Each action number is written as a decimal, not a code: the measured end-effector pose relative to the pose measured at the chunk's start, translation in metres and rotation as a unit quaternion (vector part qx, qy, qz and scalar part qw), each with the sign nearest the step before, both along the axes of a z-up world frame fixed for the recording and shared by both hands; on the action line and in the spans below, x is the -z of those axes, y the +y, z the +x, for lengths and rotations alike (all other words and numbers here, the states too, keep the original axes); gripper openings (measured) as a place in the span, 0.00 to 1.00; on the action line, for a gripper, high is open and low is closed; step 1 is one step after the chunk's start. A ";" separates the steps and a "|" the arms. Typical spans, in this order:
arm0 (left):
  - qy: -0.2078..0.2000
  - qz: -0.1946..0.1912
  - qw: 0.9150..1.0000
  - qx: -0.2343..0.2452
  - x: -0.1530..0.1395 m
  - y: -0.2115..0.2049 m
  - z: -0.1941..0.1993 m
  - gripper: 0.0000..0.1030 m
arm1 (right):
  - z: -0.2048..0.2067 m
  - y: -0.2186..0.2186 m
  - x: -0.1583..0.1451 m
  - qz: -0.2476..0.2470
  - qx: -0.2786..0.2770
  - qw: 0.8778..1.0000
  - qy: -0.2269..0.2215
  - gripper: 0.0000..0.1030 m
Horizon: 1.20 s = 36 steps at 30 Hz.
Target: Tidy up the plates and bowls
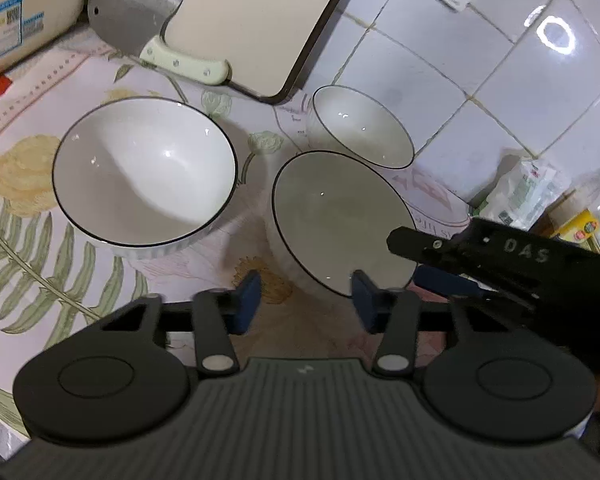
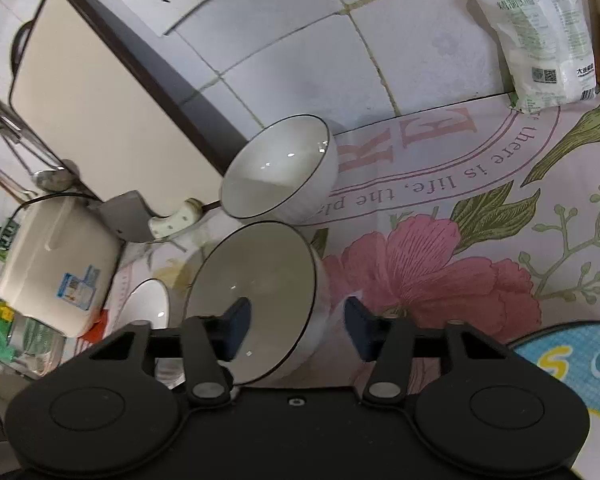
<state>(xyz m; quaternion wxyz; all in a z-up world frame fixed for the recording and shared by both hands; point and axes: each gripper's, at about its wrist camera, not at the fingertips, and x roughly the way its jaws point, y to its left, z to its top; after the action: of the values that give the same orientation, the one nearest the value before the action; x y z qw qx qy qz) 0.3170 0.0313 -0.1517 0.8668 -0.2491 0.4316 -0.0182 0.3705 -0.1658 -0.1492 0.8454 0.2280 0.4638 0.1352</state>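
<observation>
White ceramic bowls with thin black rims, three in number, stand upright on a floral tablecloth (image 1: 40,184) against a tiled wall (image 1: 440,60). Large bowl (image 1: 144,168) sits to the left in the left wrist view, apart from the others; middle bowl (image 1: 340,220) stands nearest the grippers; small bowl (image 1: 360,128) stands just behind it by the wall, rims close together, contact not determinable. Left gripper (image 1: 306,304) hovers at the near rim of the middle bowl, blue pads partly spread, its right pad overlapping the rim edge and its left pad over bare cloth; no pinch is visible. Right gripper (image 2: 298,328) straddles the wall of the same middle bowl (image 2: 256,280), one pad inside the bowl and one outside, jaws partly spread; whether the pads press on the wall cannot be told. Cleaver (image 1: 140,20) with a pale handle leans on a cream cutting board (image 1: 240,12) propped against the wall. Cream appliance (image 2: 56,260) stands at the left of the right wrist view, and a white printed packet (image 2: 540,36) rests against the tiles
</observation>
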 end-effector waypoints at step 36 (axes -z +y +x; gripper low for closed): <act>0.054 0.050 0.995 0.070 -0.057 0.006 -0.075 0.20 | -0.106 0.024 -0.031 -0.065 -0.017 0.998 -0.011 0.16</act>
<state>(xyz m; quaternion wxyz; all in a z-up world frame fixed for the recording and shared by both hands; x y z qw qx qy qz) 0.2420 0.0371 -0.0946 0.8502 -0.1756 0.4944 -0.0439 0.2647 -0.1418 -0.1184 0.8610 0.1635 0.4659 0.1217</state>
